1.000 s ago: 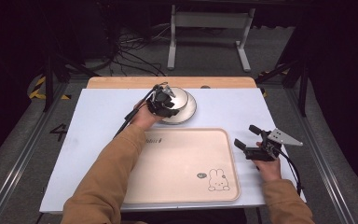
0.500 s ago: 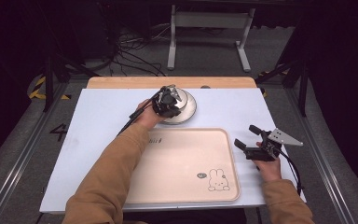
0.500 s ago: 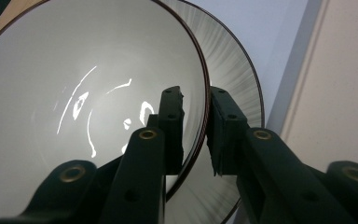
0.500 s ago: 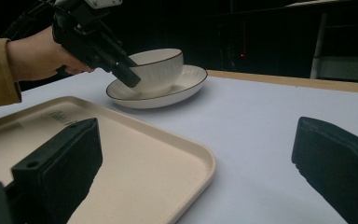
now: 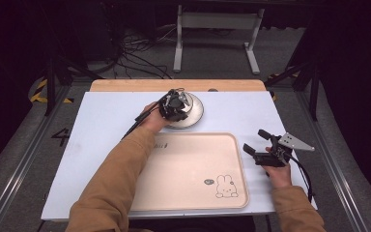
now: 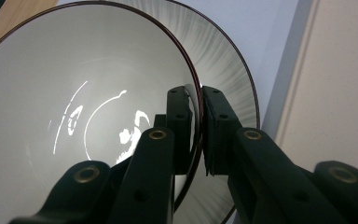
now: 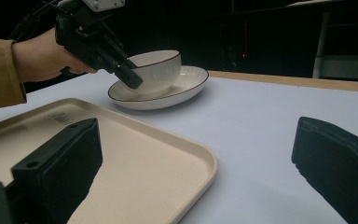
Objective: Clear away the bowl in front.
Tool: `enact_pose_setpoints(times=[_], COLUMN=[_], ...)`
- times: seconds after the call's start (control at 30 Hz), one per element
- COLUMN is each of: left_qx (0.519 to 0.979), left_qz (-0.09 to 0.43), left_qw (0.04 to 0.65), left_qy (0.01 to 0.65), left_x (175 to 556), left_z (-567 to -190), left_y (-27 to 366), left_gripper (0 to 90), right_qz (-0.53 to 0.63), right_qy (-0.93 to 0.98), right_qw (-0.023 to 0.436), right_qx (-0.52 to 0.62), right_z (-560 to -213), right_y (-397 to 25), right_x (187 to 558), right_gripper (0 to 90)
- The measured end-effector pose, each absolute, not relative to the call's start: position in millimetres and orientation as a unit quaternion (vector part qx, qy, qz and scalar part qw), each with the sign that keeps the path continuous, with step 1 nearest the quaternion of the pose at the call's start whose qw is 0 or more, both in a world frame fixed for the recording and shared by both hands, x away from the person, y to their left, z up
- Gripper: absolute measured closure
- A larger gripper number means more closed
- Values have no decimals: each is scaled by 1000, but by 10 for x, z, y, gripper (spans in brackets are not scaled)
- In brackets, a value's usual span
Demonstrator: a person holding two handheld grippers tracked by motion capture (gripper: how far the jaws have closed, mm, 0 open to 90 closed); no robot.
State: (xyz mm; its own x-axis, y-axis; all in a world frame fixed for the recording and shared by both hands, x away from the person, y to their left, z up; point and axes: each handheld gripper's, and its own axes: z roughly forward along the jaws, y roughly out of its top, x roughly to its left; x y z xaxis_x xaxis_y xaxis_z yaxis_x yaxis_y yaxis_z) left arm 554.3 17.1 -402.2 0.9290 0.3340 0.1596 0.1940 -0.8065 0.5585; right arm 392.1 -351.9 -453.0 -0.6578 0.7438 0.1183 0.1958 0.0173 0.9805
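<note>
A white bowl point(image 7: 161, 65) with a dark rim stands on a white ribbed saucer point(image 7: 186, 84) at the back of the table. My left gripper point(image 6: 199, 123) is shut on the bowl's rim point(image 6: 193, 79), one jaw inside the bowl and one outside. In the high view that left gripper point(image 5: 174, 106) covers most of the bowl over the saucer point(image 5: 195, 113). My right gripper point(image 5: 262, 143) hovers open at the right of the beige tray point(image 5: 193, 169), nothing between its wide-apart jaws.
The beige tray point(image 7: 135, 172) with a rabbit print point(image 5: 224, 186) lies at the front middle of the white table top point(image 5: 101, 121). A wooden strip point(image 5: 125, 85) runs along the far edge. Metal frame legs point(image 5: 212, 29) stand beyond, on a dark floor.
My left gripper has shifted slightly right over the bowl and settled on its rim. The right gripper has stayed where it was.
</note>
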Motion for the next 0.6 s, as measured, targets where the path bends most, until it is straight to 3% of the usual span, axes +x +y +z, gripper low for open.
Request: enact_pose_setpoints(times=[0.6], left_qx=[943], left_qz=[137], left_qw=[271], left_qy=[134], left_x=[5480], left_z=[-3936], left_y=[166], left_gripper=[832], right_qz=[611], right_qy=[675], right_qw=[223], right_qx=[349], right_z=[-4529], right_y=[-3518], right_x=[3924], right_gripper=[22])
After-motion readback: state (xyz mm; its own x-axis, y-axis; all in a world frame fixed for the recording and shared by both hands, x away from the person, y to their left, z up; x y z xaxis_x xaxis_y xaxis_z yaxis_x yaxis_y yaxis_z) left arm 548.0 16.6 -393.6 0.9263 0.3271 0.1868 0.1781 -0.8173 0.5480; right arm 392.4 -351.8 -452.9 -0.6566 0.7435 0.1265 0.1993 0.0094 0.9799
